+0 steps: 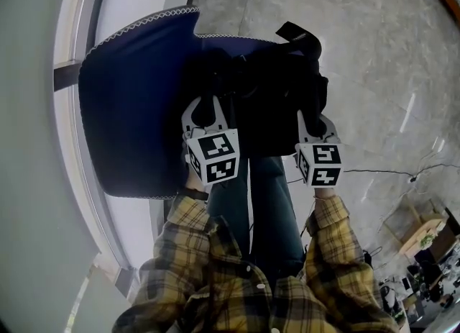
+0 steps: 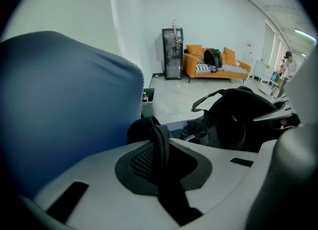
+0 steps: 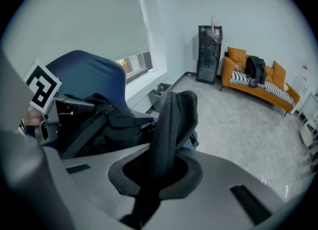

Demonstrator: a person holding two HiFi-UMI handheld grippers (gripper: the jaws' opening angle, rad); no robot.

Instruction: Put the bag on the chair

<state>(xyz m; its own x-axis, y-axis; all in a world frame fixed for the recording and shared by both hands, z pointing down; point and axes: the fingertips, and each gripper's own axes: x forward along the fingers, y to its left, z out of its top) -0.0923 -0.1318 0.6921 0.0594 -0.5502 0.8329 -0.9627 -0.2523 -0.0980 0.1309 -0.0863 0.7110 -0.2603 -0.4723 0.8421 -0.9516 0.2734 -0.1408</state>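
Observation:
A black bag (image 1: 273,87) rests over the seat of the dark blue chair (image 1: 129,108), in front of its tall backrest. My left gripper (image 1: 208,105) is shut on a thin black strap (image 2: 161,154) of the bag, close beside the chair back (image 2: 64,100). My right gripper (image 1: 310,119) is shut on a thick padded strap (image 3: 174,119) at the bag's right side. Both point steeply down at the bag. The bag's body (image 2: 243,119) bulges between the two grippers; in the right gripper view the bag (image 3: 104,119) lies against the chair (image 3: 92,72).
A white wall with a window ledge (image 1: 72,73) runs behind the chair. An orange sofa (image 2: 216,65), a black cabinet (image 2: 172,52) and a small bin (image 2: 147,100) stand across the grey tiled floor. Cables and clutter (image 1: 424,252) lie at the lower right.

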